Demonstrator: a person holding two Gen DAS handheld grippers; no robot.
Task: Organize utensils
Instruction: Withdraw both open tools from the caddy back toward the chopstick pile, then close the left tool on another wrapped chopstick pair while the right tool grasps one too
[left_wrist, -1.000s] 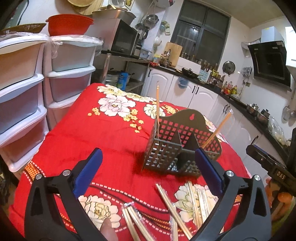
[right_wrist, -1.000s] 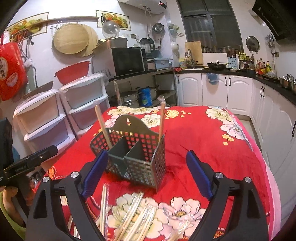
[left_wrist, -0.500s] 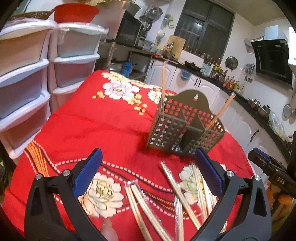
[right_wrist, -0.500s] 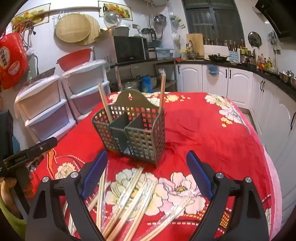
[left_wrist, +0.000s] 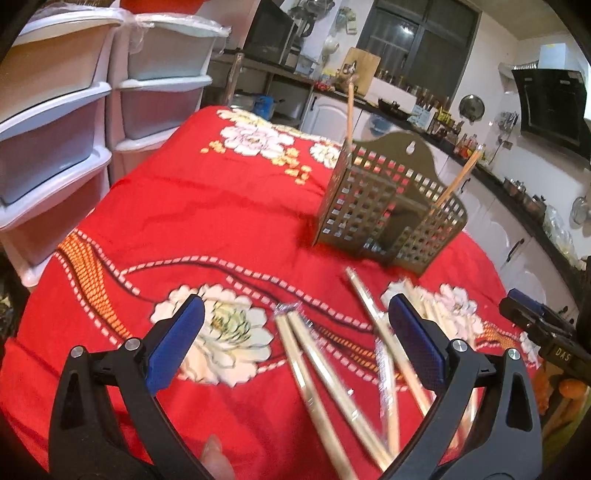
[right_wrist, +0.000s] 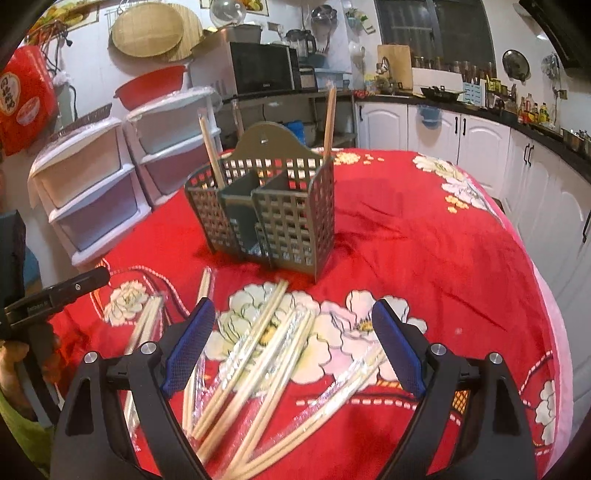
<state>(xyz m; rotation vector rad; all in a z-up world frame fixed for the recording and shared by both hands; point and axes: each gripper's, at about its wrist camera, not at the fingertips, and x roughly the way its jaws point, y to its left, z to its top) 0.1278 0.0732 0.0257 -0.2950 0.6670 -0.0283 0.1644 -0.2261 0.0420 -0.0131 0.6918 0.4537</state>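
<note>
Your right gripper (right_wrist: 293, 347) hangs spread wide and empty over the wrapped chopsticks (right_wrist: 258, 343), which lie this side of the holder (right_wrist: 266, 210). Their long axes run toward that holder, roughly in line with your fingers. Your left gripper (left_wrist: 295, 339), also spread and empty, has only the edge of the pile.

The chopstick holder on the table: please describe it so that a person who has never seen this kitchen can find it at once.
Look at the table with the red flowered cloth. Near its middle stands the chopstick holder, a dark grey box with grid walls, inner dividers and an arched back plate. It is the only upright thing on the cloth; a chopstick rises at each end, while the wrapped chopsticks lie flat in front.
</note>
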